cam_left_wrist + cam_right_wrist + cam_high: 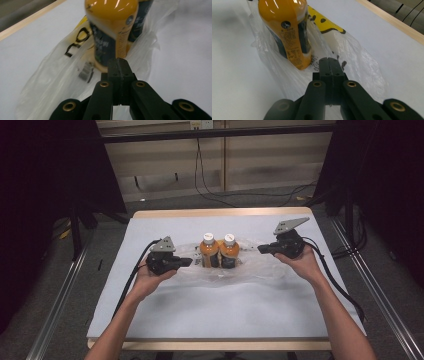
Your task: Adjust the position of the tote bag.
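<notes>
The person's forearms are entering from the bottom of the high view, each hand carrying a gripper toward the middle of the table (150, 330). The left gripper (187, 261) is pointing rightward at the near edge of a clear plastic bag (250, 265), and the right gripper (261, 249) is pointing leftward at the bag's opposite end. Two orange juice bottles (219, 251) are standing upright side by side on the crumpled bag, white caps up, between the two grippers. In the left gripper view the jaws of the left gripper (120, 61) are pressed fully together with clear film lying around and below the tip; whether any film is pinched between them cannot be told. The same applies in the right gripper view, where the right gripper (331, 60) is showing clenched jaws over the plastic bag (362, 65). The nearer juice bottle (110, 32) is standing directly ahead of the left tip, its long axis vertical, seemingly just short of contact; the bottle (287, 32) ahead of the right tip is sitting forward and to the left, slightly farther off. Judgement: the work in hand is drawing the bag's sides up around the bottles, and both grippers are flanking them about evenly, the left marginally closer.
</notes>
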A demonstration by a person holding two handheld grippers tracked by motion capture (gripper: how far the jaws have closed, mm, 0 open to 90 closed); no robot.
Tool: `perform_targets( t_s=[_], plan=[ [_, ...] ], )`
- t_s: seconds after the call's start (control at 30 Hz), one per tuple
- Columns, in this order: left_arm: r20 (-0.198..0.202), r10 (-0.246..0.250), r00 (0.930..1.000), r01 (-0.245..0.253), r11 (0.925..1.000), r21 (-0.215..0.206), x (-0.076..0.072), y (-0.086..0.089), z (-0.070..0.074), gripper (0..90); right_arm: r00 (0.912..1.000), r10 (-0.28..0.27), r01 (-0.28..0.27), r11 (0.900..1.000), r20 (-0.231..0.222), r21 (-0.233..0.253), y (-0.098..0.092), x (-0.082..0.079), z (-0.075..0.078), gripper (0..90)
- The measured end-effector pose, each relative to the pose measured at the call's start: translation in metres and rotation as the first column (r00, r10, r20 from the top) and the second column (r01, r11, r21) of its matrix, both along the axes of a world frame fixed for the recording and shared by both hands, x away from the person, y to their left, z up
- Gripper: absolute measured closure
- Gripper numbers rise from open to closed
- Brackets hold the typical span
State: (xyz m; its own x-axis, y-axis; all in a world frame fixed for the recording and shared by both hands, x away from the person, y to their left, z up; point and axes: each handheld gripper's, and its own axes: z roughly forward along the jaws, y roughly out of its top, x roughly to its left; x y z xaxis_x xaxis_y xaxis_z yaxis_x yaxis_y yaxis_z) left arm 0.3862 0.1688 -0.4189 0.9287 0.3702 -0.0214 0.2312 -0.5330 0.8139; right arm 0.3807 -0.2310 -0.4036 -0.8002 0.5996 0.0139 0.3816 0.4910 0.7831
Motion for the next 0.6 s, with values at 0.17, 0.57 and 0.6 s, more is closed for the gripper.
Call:
perform_targets(
  t_s=[0.17,0.57,0.6],
  plan=[
    [-0.008,-0.04,0.9992,0.04,0.9992,-0.004,-0.006,-0.019,-0.002,90.0,0.9997,0.024,-0.024,1.0,-0.001,0.017,0.016,0.007,0.004,90.0],
    [-0.026,-0.067,0.9974,0.066,0.9974,-0.029,-0.009,-0.059,-0.008,90.0,0.9988,0.04,-0.041,0.999,-0.027,-0.024,0.037,0.021,-0.002,90.0],
    [-0.026,-0.067,0.9974,0.066,0.9974,-0.029,-0.009,-0.059,-0.008,90.0,0.9988,0.04,-0.041,0.999,-0.027,-0.024,0.037,0.021,-0.002,90.0]
  ],
)
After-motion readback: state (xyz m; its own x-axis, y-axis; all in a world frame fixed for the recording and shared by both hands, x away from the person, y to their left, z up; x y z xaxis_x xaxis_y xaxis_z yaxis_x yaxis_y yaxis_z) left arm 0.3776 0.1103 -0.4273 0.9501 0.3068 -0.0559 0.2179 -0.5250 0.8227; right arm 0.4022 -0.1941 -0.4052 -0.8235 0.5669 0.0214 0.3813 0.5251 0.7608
